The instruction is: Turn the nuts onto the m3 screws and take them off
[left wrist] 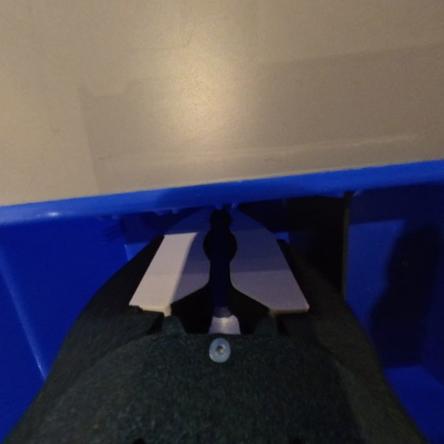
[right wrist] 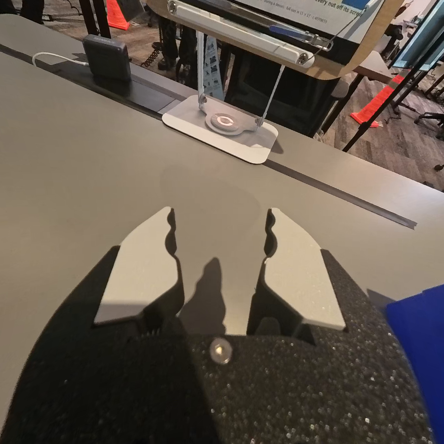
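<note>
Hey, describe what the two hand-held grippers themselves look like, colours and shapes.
Both look alike. The right hand-held gripper has a speckled black, rough-textured body with a silver screw at its middle, and two pale grey fingers with black, wavy notched inner edges. The left hand-held gripper shows the same black body, silver screw and pale fingers. No cables or sleeves show.

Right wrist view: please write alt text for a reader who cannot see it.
The right gripper is open and empty above a bare grey table. Beyond it stands a white stand base; a blue bin edge shows at right.
</note>
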A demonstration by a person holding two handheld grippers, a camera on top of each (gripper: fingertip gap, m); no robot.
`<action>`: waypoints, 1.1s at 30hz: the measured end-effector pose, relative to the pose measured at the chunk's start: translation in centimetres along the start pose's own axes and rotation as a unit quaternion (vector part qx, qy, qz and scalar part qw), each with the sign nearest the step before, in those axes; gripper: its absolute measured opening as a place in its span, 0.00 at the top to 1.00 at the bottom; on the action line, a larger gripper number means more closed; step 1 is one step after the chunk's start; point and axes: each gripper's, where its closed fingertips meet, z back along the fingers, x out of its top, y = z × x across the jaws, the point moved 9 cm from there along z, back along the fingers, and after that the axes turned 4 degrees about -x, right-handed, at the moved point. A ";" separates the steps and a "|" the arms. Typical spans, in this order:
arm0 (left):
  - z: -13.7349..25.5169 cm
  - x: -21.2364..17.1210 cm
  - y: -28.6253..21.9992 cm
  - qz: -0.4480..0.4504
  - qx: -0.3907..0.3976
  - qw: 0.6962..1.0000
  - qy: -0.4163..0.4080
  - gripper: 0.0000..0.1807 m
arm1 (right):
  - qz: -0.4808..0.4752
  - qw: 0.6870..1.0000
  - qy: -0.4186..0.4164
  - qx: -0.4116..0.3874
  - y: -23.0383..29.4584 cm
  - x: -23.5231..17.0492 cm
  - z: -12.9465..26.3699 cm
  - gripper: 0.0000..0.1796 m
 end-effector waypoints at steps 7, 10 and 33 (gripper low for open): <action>0.0 0.0 0.0 0.012 0.002 1.000 0.002 0.99 | -0.003 1.000 -0.002 0.005 0.3 -0.1 -0.2 0.61; 0.1 -0.2 0.1 0.025 0.011 1.000 0.009 0.99 | -0.005 1.000 -0.005 0.007 0.3 -0.1 -0.2 0.61; 6.7 -2.2 -0.6 0.149 0.117 0.982 -0.010 1.00 | -0.025 0.999 -0.028 0.022 -0.2 -0.2 0.8 0.63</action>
